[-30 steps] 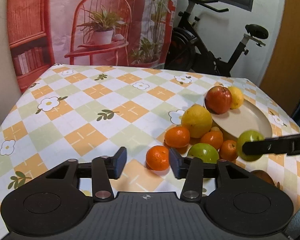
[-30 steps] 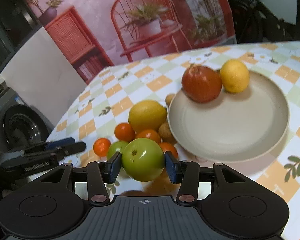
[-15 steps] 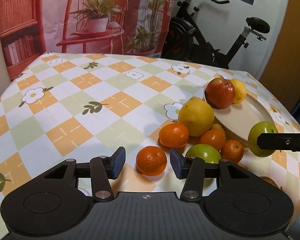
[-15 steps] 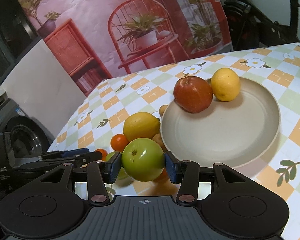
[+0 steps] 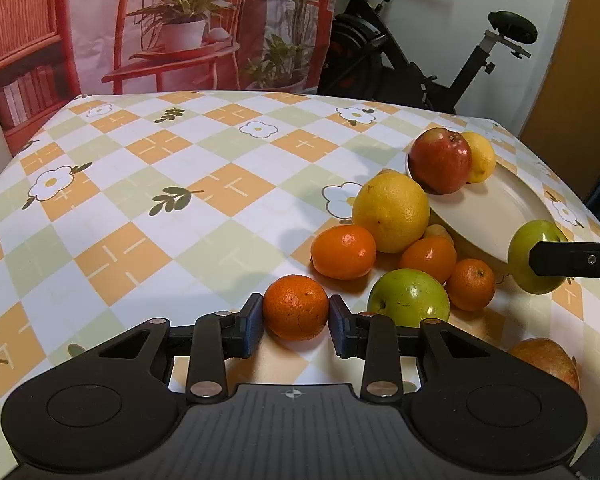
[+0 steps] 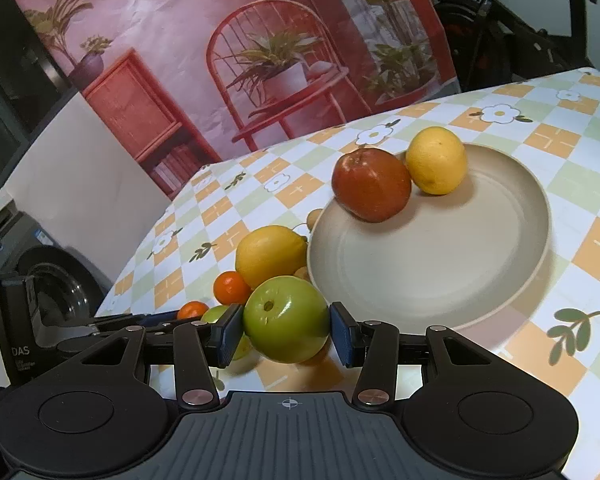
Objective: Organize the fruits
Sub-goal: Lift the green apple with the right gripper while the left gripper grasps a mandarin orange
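My left gripper (image 5: 296, 326) has its pads on both sides of a small orange (image 5: 295, 306) that rests on the tablecloth. My right gripper (image 6: 286, 334) is shut on a green apple (image 6: 286, 319) and holds it above the cloth by the near rim of the beige plate (image 6: 432, 280). A red apple (image 6: 371, 190) and a small lemon (image 6: 436, 166) lie on the plate. The held apple also shows in the left wrist view (image 5: 534, 262), at the right.
A heap of fruit lies left of the plate: a large lemon (image 5: 390, 211), several oranges (image 5: 343, 252), another green apple (image 5: 408, 298). A brownish fruit (image 5: 548, 362) lies near the right edge. An exercise bike (image 5: 416, 60) stands beyond the table.
My left gripper moved forward and closed its fingers onto the small orange. My right gripper carried the green apple up towards the plate.
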A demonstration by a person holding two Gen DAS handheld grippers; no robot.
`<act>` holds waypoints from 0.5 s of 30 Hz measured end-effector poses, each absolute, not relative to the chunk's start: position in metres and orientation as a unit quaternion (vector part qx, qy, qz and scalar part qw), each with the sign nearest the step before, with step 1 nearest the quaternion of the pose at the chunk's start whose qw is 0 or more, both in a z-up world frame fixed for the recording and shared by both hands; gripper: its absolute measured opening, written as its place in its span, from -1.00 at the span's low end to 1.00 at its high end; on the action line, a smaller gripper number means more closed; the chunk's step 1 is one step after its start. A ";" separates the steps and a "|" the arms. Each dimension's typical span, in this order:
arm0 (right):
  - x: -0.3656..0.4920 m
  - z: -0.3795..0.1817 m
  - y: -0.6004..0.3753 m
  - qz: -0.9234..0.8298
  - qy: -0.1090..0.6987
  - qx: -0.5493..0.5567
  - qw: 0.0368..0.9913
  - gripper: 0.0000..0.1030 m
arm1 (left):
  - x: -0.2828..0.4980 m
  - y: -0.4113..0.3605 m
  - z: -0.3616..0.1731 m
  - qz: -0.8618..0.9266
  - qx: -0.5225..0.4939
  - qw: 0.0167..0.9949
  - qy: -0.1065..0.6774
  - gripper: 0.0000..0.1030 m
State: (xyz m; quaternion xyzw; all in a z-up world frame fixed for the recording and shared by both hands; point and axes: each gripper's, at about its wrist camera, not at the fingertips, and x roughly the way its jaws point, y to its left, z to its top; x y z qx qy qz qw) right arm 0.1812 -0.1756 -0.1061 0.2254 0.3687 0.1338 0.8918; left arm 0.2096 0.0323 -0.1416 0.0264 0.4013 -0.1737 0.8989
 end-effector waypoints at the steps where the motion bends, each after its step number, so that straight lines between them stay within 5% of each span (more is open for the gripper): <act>1: 0.180 -0.107 -0.177 0.133 0.368 0.227 0.892 -0.16 | 0.209 0.032 -0.141 -0.172 0.027 0.899 0.401 -0.29; 15: 0.174 -0.113 -0.202 0.117 0.351 0.256 0.893 -0.16 | 0.206 0.034 -0.118 -0.147 0.014 0.911 0.385 -0.29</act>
